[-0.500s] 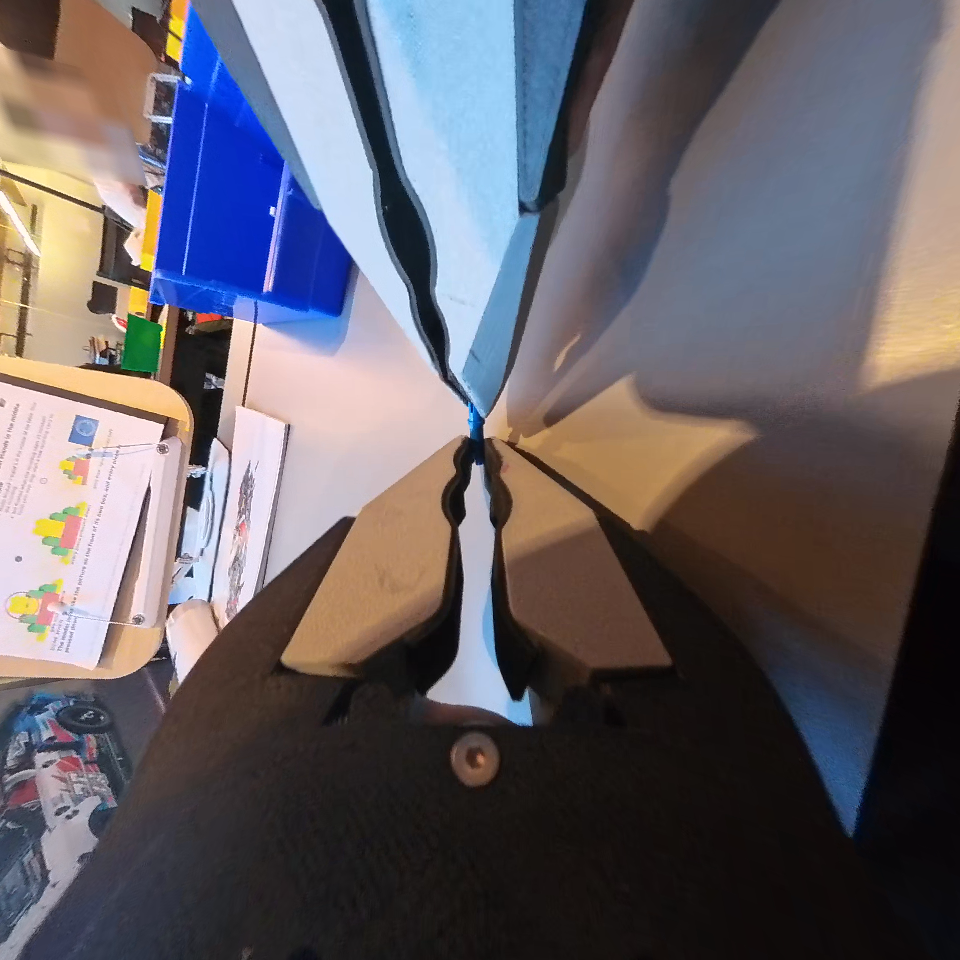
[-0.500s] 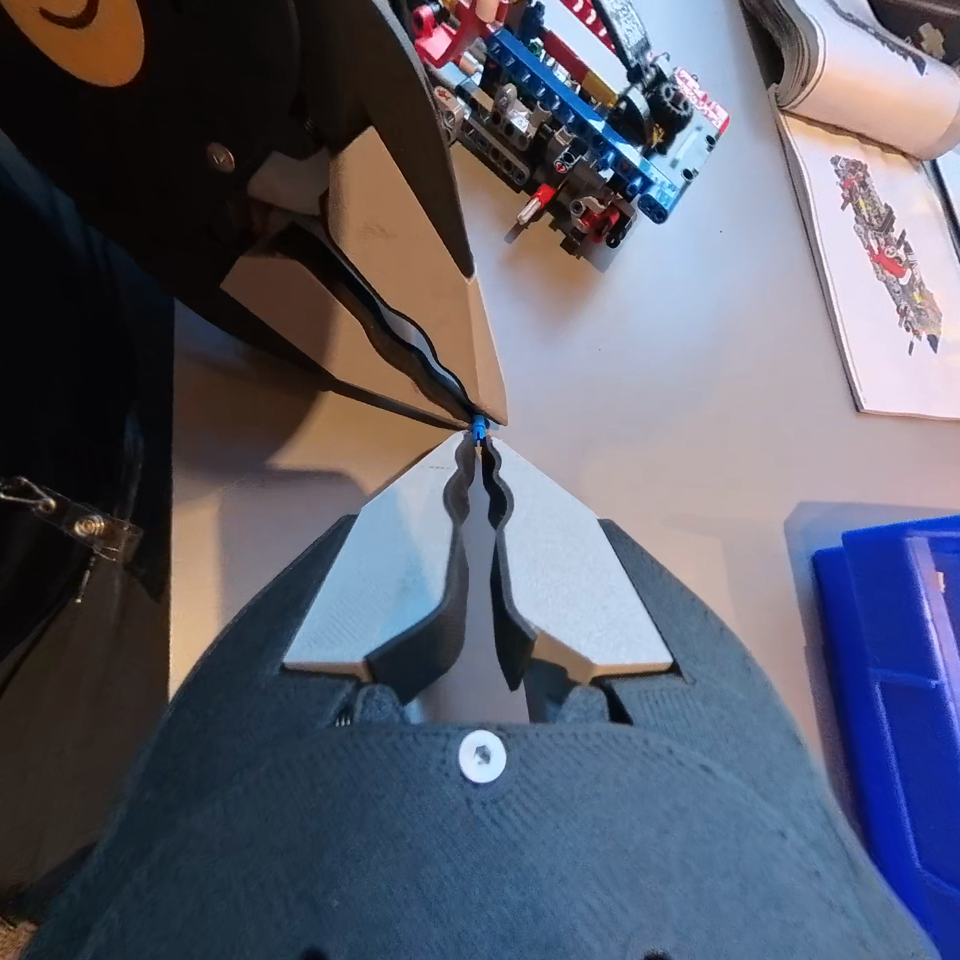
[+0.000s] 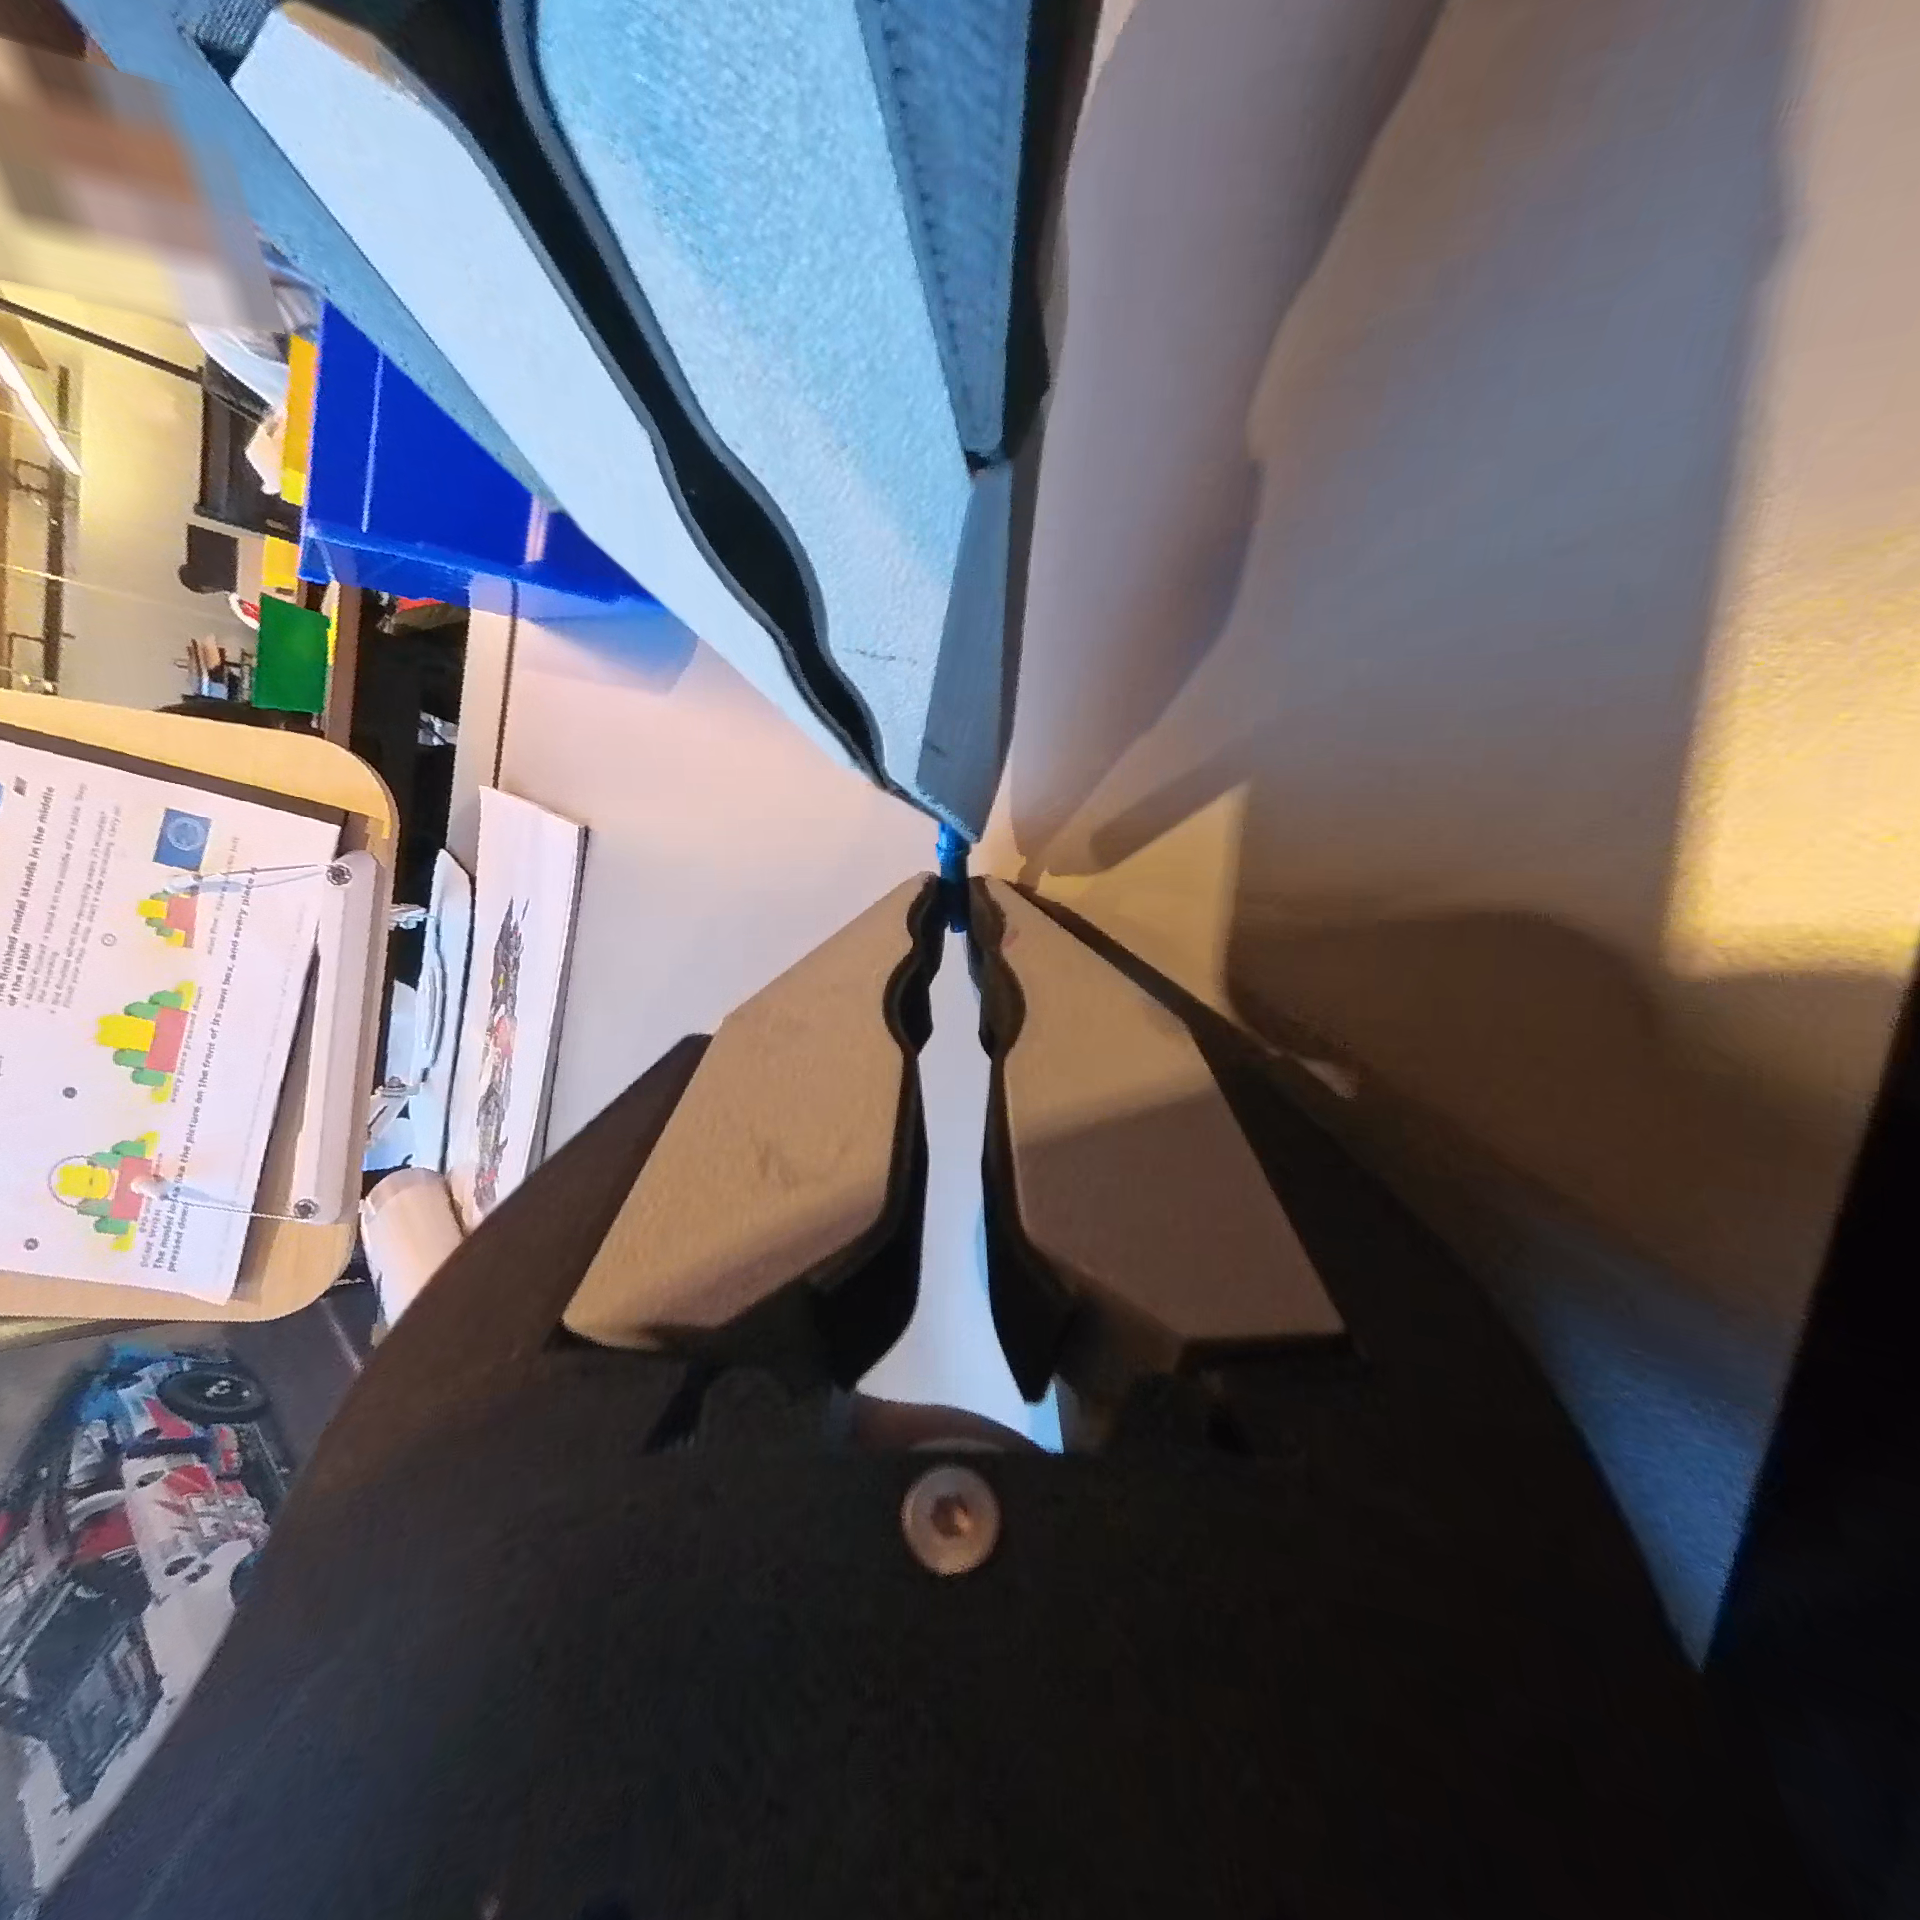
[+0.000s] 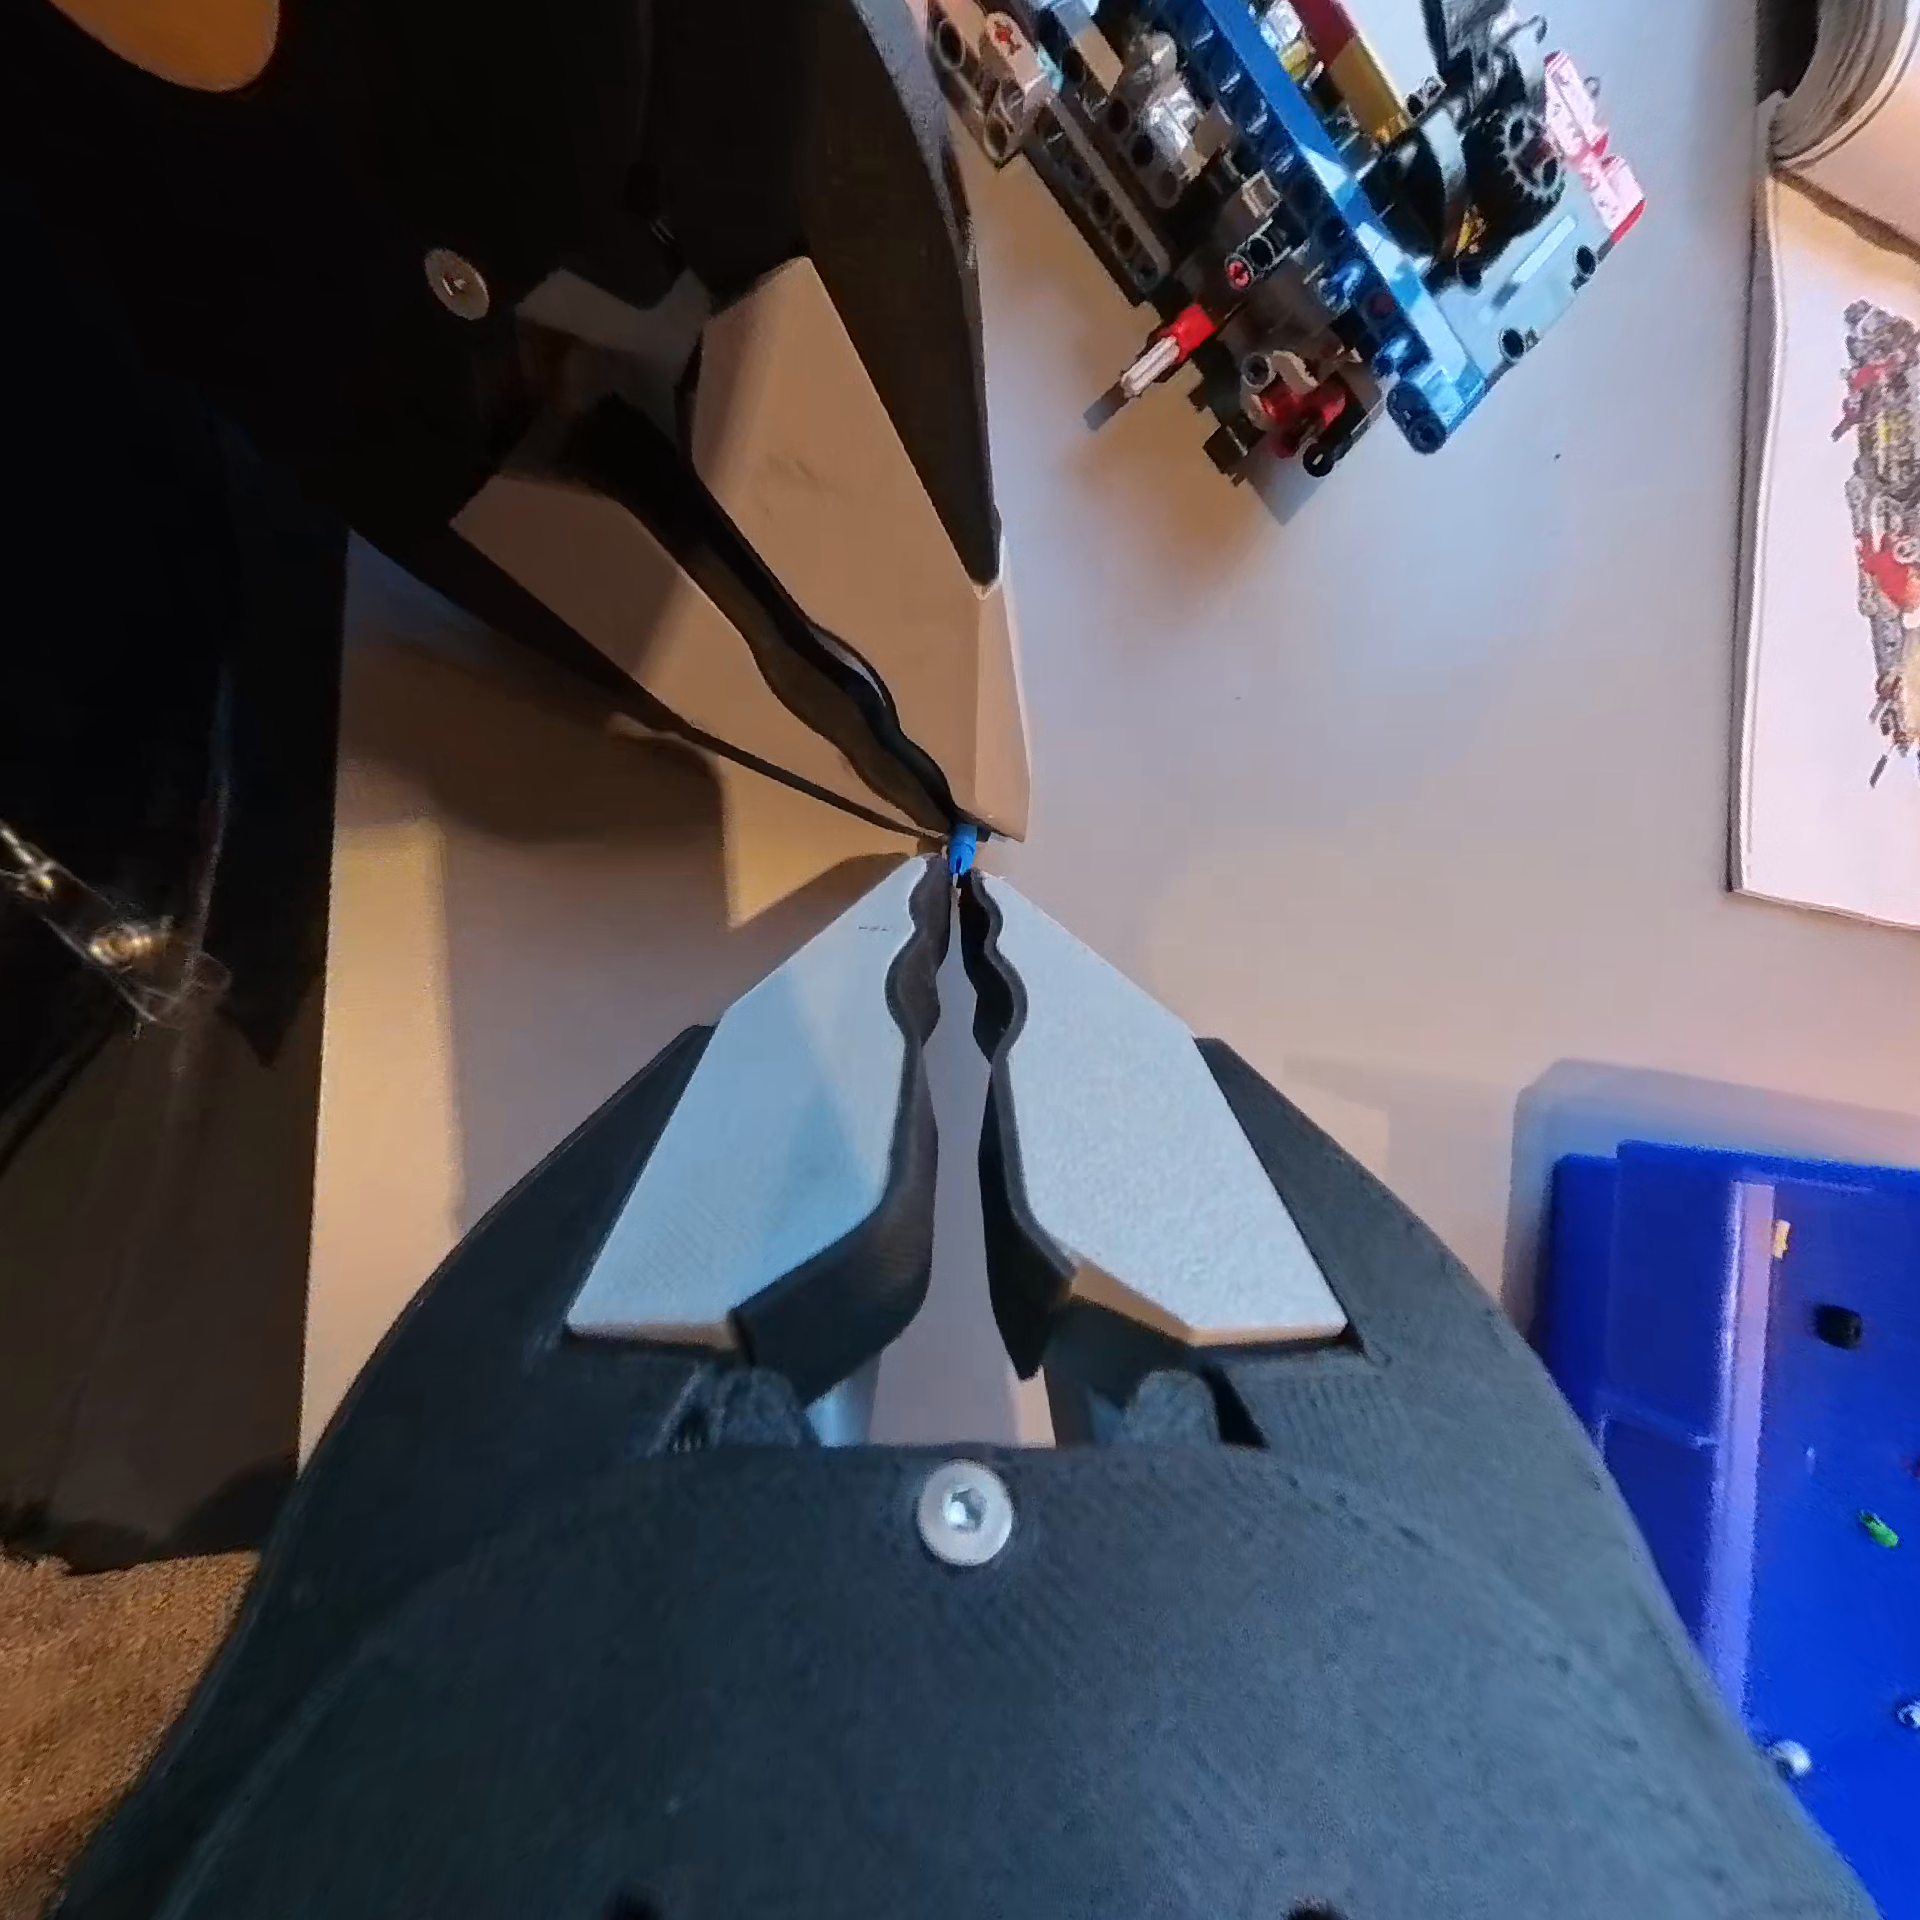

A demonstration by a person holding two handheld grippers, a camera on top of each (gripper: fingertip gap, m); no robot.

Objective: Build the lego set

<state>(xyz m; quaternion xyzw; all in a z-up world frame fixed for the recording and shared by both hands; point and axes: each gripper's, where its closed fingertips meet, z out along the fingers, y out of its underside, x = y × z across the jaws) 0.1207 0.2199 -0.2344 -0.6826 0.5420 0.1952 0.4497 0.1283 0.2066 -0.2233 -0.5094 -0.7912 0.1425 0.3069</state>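
Observation:
A small blue pin (image 3: 950,864) sits between the tips of both grippers, which meet tip to tip above the table. My left gripper (image 3: 951,902) is shut on one end of it. My right gripper (image 4: 961,881) is shut on the other end of the pin (image 4: 963,844). In the left wrist view the right gripper (image 3: 940,816) comes in from the top. In the right wrist view the left gripper (image 4: 971,826) comes in from the upper left. The partly built lego model (image 4: 1351,208), blue, grey and black, lies on the table beyond.
A blue parts bin (image 4: 1756,1455) stands at the right, also seen in the left wrist view (image 3: 436,468). An open instruction booklet (image 4: 1849,540) lies right of the model. A clipboard with a printed sheet (image 3: 156,1039) and a box picture of a car (image 3: 114,1507) are at the left. The grippers are tip to tip, or close to it.
Both grippers stay tip to tip on the blue pin. The right wrist view has moved closer to the model, which looks larger and higher in frame.

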